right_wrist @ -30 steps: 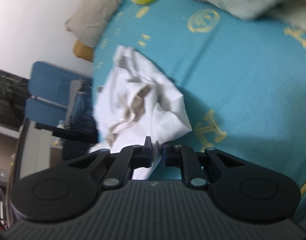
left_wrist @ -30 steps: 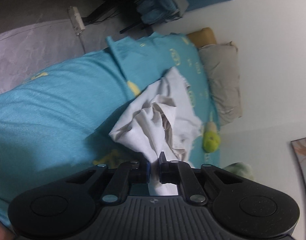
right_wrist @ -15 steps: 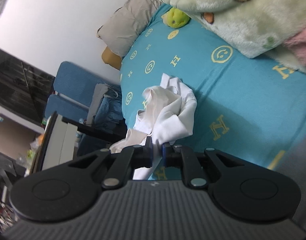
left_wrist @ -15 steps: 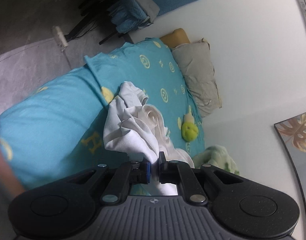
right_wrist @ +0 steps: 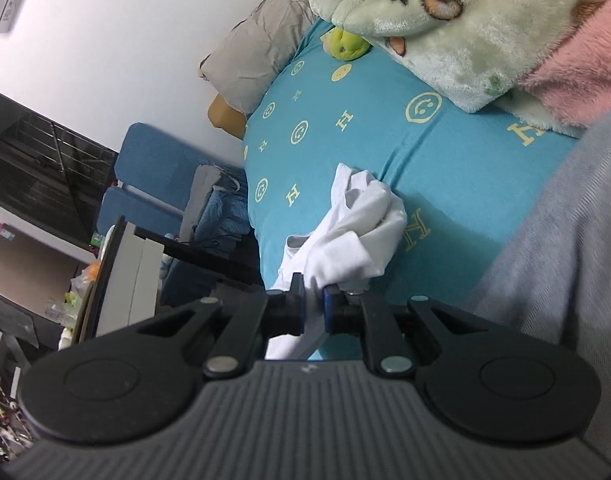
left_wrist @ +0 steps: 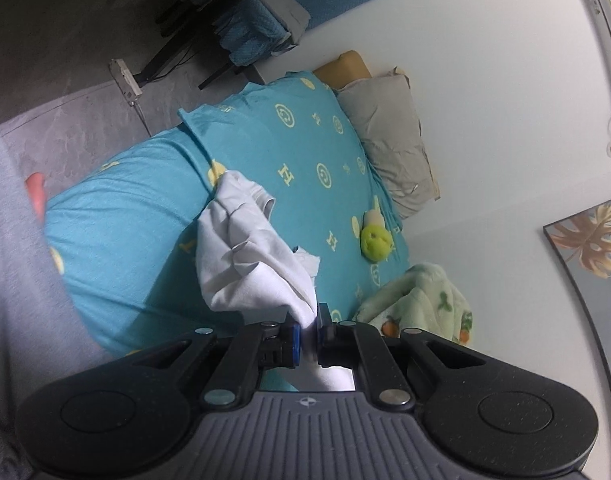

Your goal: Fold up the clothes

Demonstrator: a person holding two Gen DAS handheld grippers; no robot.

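A crumpled white garment (left_wrist: pixel 249 256) hangs lifted above the teal bed sheet (left_wrist: pixel 305 148). My left gripper (left_wrist: pixel 310 330) is shut on one bunched edge of it, cloth pinched between the blue pads. In the right wrist view the same white garment (right_wrist: pixel 353 236) droops from my right gripper (right_wrist: pixel 314 307), which is shut on another edge. The lower folds trail toward the sheet (right_wrist: pixel 445 168); whether they still touch it is unclear. The garment's full shape is hidden in the bunching.
A beige pillow (left_wrist: pixel 389 140) lies at the head of the bed by the white wall. A green plush toy (left_wrist: pixel 375 238) and a green fleece blanket (left_wrist: pixel 421 304) lie on the bed. A blue chair with clothes (right_wrist: pixel 153 184) stands beside the bed. A grey sleeve (right_wrist: pixel 553 280) fills one edge.
Both grippers have risen and pulled back, lifting the white garment off the sheet. More of the bed and room shows, and a grey sleeve has come into both views.
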